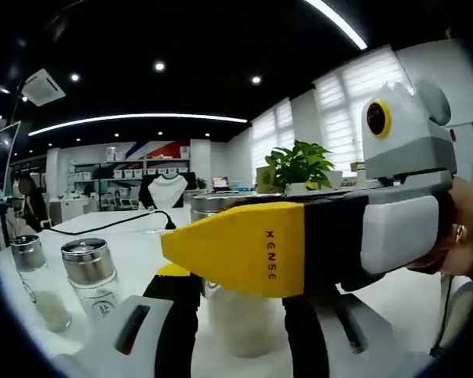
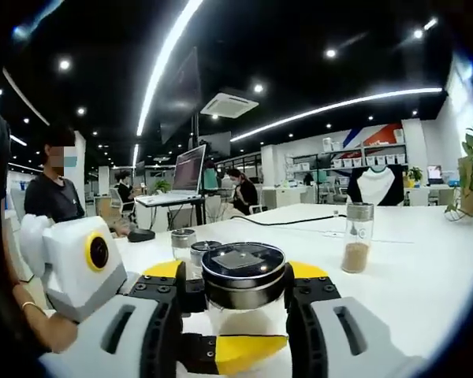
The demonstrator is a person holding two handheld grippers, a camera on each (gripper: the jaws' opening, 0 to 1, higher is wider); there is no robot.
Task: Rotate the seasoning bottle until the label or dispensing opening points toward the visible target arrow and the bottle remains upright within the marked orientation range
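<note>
Right gripper: the right gripper (image 2: pixel 244 311) has its black-padded jaws closed against both sides of the clear glass seasoning bottle with a round black-and-chrome cap (image 2: pixel 243 268), which stands upright directly between them.
Left gripper: the left gripper (image 1: pixel 240 315) sits with the same bottle's pale body (image 1: pixel 236 319) between its black jaws; whether they press the glass cannot be told, as the other tool's yellow jaw crosses in front.
Key relation: the bottle's long axis runs vertical, dead ahead of the right gripper, with the left closing from the opposite side; a turn about that axis looks the likely step.
Label and arrow: neither can be made out.
Desk: the white desk (image 2: pixel 426 276) carries a tall glass shaker of brown powder (image 2: pixel 356 238), well apart, and two chrome-capped glass shakers (image 1: pixel 91 276).
</note>
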